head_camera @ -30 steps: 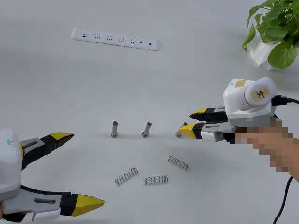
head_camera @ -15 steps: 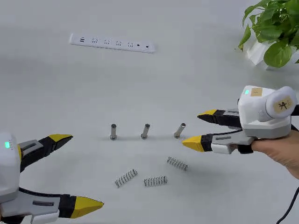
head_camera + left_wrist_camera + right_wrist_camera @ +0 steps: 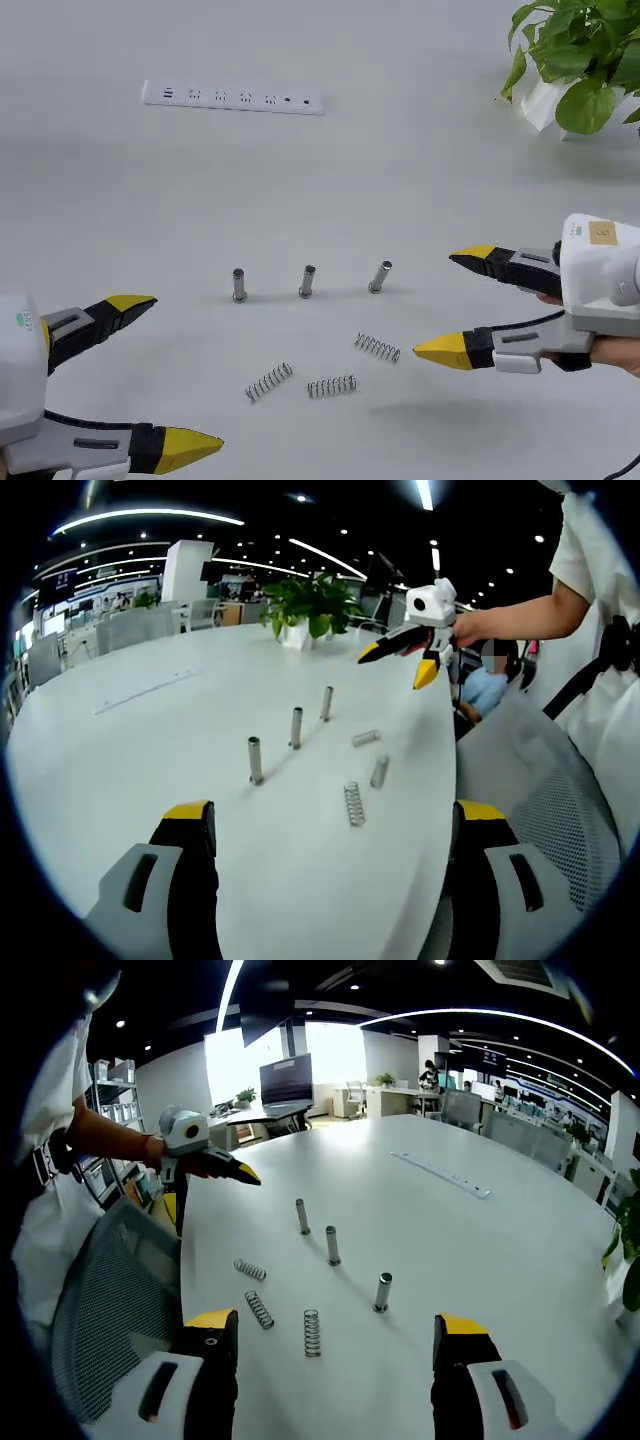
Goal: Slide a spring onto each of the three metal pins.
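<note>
We find the left gripper (image 3: 183, 370) and the right gripper (image 3: 437, 303) both spread wide and empty, the three pins (image 3: 307, 281) standing bare in a row on the table (image 3: 120, 200) between them, the three springs (image 3: 332, 385) lying loose nearby.

L gripper (image 3: 178, 370) sits low at the person's near left w/ jaws wide apart, tips pointing right; R gripper (image 3: 442, 303) is held out on the right side, jaws spread too, tips pointing left, both empty.
</note>
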The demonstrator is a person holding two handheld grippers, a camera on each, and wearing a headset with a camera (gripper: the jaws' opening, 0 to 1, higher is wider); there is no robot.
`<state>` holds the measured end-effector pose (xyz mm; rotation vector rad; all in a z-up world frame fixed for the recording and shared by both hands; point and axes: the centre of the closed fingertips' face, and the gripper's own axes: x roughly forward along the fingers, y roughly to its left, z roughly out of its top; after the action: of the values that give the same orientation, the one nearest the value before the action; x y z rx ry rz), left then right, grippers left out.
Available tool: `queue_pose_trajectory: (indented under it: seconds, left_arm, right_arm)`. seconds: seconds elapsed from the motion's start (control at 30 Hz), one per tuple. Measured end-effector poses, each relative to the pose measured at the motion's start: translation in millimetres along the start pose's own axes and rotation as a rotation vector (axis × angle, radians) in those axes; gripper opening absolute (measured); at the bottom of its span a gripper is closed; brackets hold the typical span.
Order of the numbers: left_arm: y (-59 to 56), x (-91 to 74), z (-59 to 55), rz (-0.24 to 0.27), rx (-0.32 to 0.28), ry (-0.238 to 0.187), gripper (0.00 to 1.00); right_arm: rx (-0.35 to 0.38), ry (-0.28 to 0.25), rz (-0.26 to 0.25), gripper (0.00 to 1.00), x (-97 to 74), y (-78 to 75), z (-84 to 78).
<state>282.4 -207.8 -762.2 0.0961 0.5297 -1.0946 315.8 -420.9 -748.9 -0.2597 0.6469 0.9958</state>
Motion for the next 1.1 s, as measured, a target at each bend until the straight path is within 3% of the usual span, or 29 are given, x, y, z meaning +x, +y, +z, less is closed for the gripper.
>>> queue_pose_trajectory:
  seconds: [0.13, 0.27, 0.47, 0.5, 0.77, 0.83, 0.93, 1.0, 1.07, 1.1]
  left_arm:
    - [-2.1, 3.7, -3.4, 0.009, 0.024, 0.042, 0.94]
    - [-4.8, 8.6, -9.7, 0.018, 0.067, 0.113, 0.87]
    - [-10.7, 18.7, -13.7, 0.018, 0.097, 0.186, 0.75]
    - [-10.6, 20.0, -13.4, 0.017, 0.098, 0.186, 0.74]
    - [-12.1, 31.1, -24.8, 0.064, 0.041, 0.308, 0.48]
    - [-13.3, 36.1, -22.9, 0.061, 0.045, 0.307, 0.45]
    - [-15.2, 43.7, -25.8, 0.062, 0.033, 0.344, 0.41]
    - [-14.8, 45.5, -32.4, 0.069, 0.032, 0.394, 0.37]
    - [-18.2, 52.0, -33.9, 0.057, 0.035, 0.402, 0.36]
    - [-16.3, 50.5, -39.5, 0.077, 0.028, 0.445, 0.33]
  right_arm:
    - [-0.001, -0.003, 0.000, 0.82, -5.6, 4.9, -8.2]
    - [0.002, 0.001, 0.000, 0.83, -10.8, 8.4, -13.9]
    - [0.002, -0.006, -0.009, 0.84, -16.1, 11.0, -18.1]
    - [0.003, -0.007, -0.009, 0.84, -16.7, 11.6, -18.9]
    - [0.005, -0.013, -0.017, 0.83, -23.0, 12.7, -22.3]
    - [0.008, -0.017, -0.021, 0.83, -24.0, 12.3, -22.9]
    - [0.015, -0.019, -0.025, 0.83, -25.6, 11.6, -26.1]
    - [0.018, -0.018, -0.026, 0.83, -26.3, 11.8, -28.3]
    - [0.020, -0.016, -0.025, 0.83, -27.7, 12.5, -30.8]
    - [0.024, -0.016, -0.024, 0.83, -28.5, 12.7, -31.9]
